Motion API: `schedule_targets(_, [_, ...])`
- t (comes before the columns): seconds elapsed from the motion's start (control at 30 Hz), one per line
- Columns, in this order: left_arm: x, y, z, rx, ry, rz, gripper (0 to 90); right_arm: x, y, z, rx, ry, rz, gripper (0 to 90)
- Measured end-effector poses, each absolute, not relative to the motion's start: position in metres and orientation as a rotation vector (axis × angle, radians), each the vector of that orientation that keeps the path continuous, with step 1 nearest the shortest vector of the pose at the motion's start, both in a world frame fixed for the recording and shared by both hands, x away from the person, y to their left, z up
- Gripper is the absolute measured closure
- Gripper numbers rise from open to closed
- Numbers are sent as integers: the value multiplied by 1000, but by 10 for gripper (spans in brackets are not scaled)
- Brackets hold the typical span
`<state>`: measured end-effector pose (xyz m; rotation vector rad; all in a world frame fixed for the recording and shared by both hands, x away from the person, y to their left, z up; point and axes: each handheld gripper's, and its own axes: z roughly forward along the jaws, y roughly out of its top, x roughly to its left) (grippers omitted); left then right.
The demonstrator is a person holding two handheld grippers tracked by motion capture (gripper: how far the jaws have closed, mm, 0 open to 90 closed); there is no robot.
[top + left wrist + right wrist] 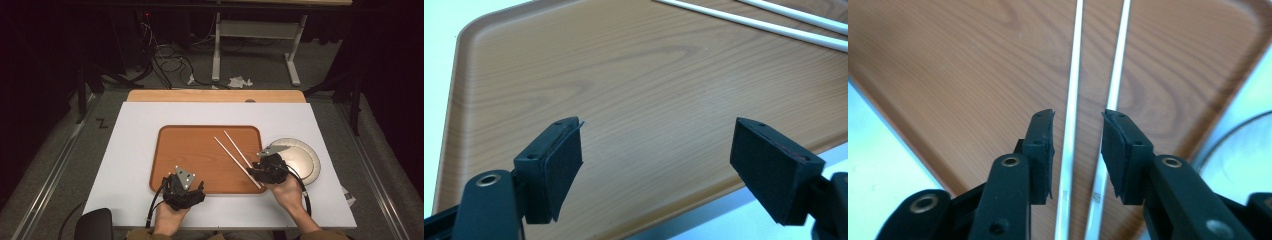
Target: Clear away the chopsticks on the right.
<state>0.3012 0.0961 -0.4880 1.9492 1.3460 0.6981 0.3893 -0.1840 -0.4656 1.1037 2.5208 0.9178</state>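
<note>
Two white chopsticks (234, 156) lie side by side, slanting across the right half of a wooden tray (190, 155). My right gripper (266, 169) is at their near ends, by the tray's right corner. In the right gripper view it (1078, 145) stands open, its jaws either side of the left chopstick (1073, 75) and the right chopstick (1118, 65). My left gripper (184, 185) hovers at the tray's front edge. Seen in the left gripper view, it (656, 160) is wide open above bare tray (624, 75), with the chopsticks (744, 20) far off.
A pale round plate (300, 155) sits on the white tabletop (135, 150) just right of the tray, close beside my right gripper; its rim (1243, 160) shows in the right gripper view. Table legs and cables lie on the floor beyond.
</note>
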Motion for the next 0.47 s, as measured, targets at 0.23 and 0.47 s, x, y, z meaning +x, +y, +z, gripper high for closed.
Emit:
schedule_targets(0.23, [302,98,-485,1929,1343,702,211,380,-206,-457,1106,2472,989,628])
schedule_targets(0.47, [303,100,-483,1916,1346,710,211,378,-214,-457,1104,2456,985,619])
